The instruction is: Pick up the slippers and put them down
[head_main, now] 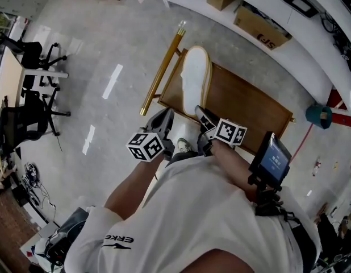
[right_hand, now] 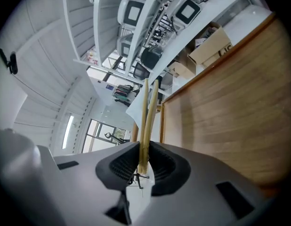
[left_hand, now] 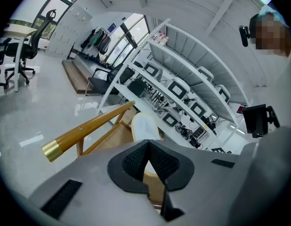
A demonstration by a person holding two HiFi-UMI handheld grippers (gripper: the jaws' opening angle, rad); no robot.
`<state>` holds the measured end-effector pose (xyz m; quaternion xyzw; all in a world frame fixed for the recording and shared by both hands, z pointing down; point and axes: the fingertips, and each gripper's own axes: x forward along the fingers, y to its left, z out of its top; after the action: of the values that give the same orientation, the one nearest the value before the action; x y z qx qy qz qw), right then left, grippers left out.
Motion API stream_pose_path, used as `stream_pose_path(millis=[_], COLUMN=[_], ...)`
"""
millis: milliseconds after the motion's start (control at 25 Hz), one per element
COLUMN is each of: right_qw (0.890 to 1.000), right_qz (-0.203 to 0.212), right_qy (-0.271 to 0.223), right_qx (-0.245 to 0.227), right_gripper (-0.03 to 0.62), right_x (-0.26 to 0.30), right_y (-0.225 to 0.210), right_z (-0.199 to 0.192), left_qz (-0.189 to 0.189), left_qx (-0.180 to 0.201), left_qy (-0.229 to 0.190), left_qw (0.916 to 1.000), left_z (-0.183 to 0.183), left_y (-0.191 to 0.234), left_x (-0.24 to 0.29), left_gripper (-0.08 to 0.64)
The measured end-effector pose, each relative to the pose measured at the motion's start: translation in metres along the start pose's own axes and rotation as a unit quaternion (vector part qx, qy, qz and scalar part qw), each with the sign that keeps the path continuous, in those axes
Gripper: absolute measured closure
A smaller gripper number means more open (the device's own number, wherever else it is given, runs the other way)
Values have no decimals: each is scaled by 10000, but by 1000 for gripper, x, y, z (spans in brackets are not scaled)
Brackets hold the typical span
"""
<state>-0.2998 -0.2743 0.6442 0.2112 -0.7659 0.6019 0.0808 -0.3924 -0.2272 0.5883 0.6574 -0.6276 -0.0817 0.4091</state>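
Jaws of right gripper — slipper pinched edge-on between them

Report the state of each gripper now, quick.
Left gripper: closed, nothing between its tips.
Right gripper: closed on the slippers, seen edge-on.

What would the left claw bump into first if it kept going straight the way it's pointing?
Most likely the white slipper, straight ahead of the left claw, with the wooden table beneath and beyond it. Depth is hard to judge here.
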Motion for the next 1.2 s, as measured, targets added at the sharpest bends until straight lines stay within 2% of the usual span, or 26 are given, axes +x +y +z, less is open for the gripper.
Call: stream_pose_path(millis=[560,1200], right_qw=[9944,9823], right_qz=[-265,-351], right_qy=[203,234], right_qx=[1005,1823], right_gripper=[532,531], right_x=[38,49], right_y=[-36,-54], right_z=[-56,-88], left_qz=[223,497], left_qx=[-5,-56], left_qy=[377,422], left_qw=[9990,9979], left_z=[-25,-42], left_y=[37,45], left_x=[-13,-29], left_gripper=[557,557])
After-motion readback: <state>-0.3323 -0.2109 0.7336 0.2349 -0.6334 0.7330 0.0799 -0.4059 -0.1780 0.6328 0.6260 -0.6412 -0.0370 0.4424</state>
